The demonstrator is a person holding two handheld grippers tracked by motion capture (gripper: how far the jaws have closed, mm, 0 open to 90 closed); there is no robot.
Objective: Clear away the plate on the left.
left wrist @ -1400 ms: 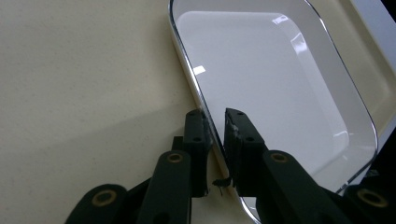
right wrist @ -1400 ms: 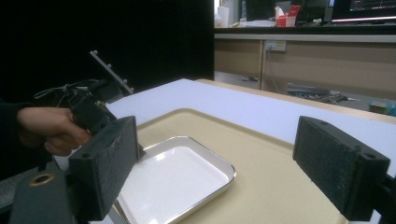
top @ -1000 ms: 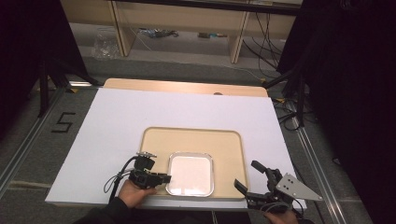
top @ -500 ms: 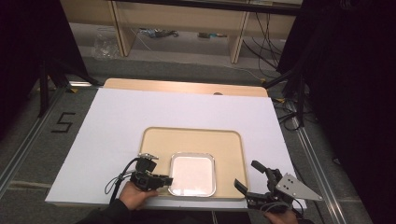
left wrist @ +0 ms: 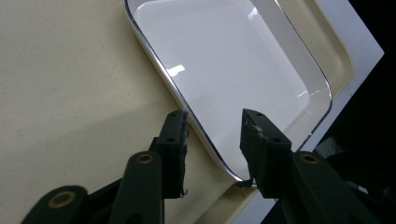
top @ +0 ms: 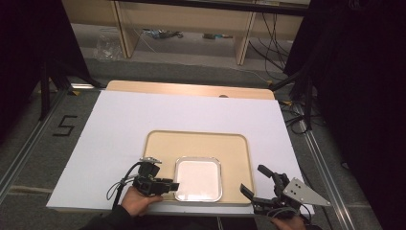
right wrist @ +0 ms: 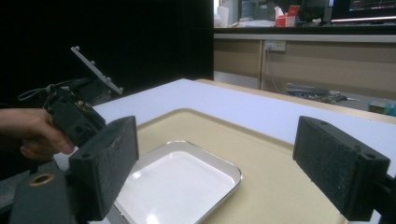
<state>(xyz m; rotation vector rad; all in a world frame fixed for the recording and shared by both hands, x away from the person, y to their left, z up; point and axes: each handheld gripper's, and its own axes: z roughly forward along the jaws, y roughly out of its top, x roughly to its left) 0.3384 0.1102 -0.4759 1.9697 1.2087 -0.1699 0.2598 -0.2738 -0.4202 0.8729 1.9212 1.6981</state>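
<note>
Evidently the left tongs (left wrist: 212,140) straddled the near rim of the shallow metal pan (left wrist: 243,70), jaws narrowly parted on either side of it without pinching, probably poised to grip. That pan lay on the beige tray (top: 191,143) upon the white tabletop (top: 119,120). Off beside the tray's near corner, the right tongs (top: 261,184) gaped wide, holding nothing.

The left tongs (top: 173,185) sit low by the near edge, held in the left hand (top: 139,202), jaws a little apart. The right tongs (top: 255,186) are spread wide — held from below by the right hand (top: 286,223).
</note>
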